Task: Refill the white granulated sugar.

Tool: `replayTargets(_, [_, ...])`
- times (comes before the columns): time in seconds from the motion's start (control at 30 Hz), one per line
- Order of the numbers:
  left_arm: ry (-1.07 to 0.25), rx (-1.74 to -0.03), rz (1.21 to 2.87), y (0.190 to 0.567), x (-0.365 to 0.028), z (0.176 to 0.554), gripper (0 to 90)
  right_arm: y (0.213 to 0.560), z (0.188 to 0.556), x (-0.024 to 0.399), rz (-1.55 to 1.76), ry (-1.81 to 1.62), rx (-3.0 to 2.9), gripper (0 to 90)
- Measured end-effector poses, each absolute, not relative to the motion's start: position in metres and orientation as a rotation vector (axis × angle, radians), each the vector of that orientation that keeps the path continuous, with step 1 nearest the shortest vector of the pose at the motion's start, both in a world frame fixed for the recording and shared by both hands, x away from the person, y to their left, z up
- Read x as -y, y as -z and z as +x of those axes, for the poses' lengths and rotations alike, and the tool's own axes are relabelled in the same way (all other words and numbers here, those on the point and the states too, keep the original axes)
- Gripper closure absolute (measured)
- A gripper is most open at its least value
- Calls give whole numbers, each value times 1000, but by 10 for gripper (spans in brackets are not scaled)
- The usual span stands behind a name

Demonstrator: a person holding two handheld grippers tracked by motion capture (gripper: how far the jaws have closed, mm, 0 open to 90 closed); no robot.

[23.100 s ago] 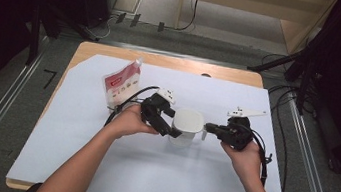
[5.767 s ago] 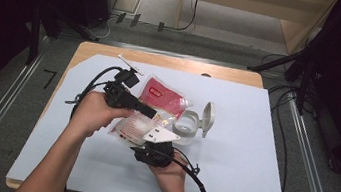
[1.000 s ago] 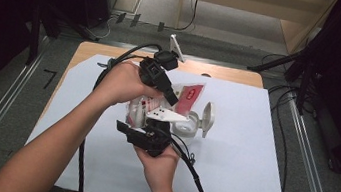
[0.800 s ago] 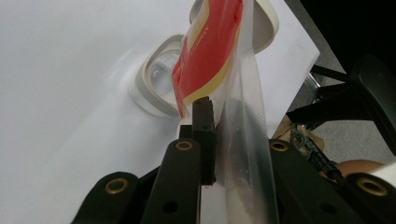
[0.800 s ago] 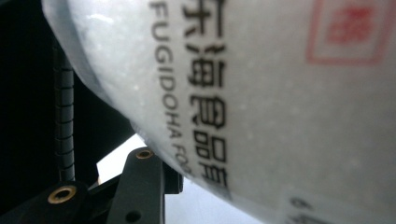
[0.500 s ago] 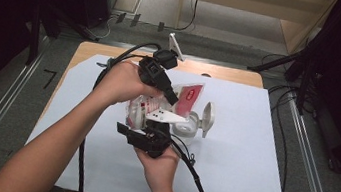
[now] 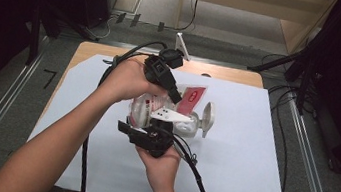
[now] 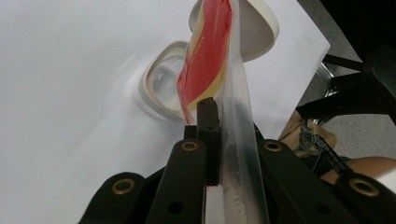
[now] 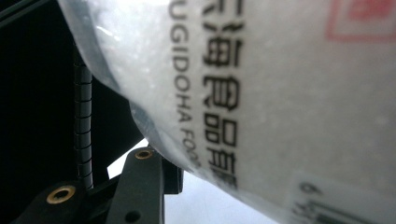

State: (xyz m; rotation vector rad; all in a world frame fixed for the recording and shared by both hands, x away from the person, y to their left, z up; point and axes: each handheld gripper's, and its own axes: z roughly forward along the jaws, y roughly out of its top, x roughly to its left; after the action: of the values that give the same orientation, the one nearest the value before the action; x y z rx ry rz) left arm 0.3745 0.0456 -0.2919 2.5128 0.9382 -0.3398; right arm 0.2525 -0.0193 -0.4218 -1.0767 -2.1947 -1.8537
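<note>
A clear plastic bag (image 7: 192,99) of white grains with a red label hangs tilted over a small white container (image 7: 188,127), whose round lid (image 7: 207,119) stands flipped open. My left gripper (image 7: 176,97) is shut on the bag's clear top strip (image 8: 236,116); its jaws have just been closing on that strip. Below its jaws lie the container's rim (image 8: 159,88) and the lid (image 8: 259,25). My right gripper (image 7: 152,130) holds the bag's lower body from the near side. The printed bag (image 9: 289,93) presses against one black finger (image 9: 140,184); the other finger is hidden.
A large white sheet (image 7: 246,187) covers the wooden table (image 7: 89,51). Black cables (image 7: 197,175) trail from both grippers across the near side. A small white plate (image 7: 181,44) stands at the table's far edge. Metal rails (image 7: 311,156) run along both sides on the floor.
Over the last second nothing has visibly moved. Compared with several seconds ago, the left gripper has raised the bag's top end, and the bag now hangs over the open container.
</note>
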Motion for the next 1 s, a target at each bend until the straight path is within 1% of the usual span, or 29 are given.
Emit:
replayTargets(0.1, [350, -942, 2516, 292, -45, 376, 866, 422, 253, 20, -1070, 1847, 2199, 603])
replayTargets(0.27, [357, -953, 2512, 293, -44, 379, 868, 421, 253, 20, -1076, 1839, 2249, 629])
replayTargets(0.5, [353, -963, 2511, 292, -43, 380, 868, 417, 253, 20, -1084, 1837, 2243, 631])
replayTargets(0.67, [399, -983, 2500, 292, -45, 383, 868, 415, 249, 18, -1073, 1839, 2322, 637])
replayTargets(1.0, [408, -996, 2503, 288, -41, 386, 855, 410, 249, 21, -1072, 1849, 2264, 637])
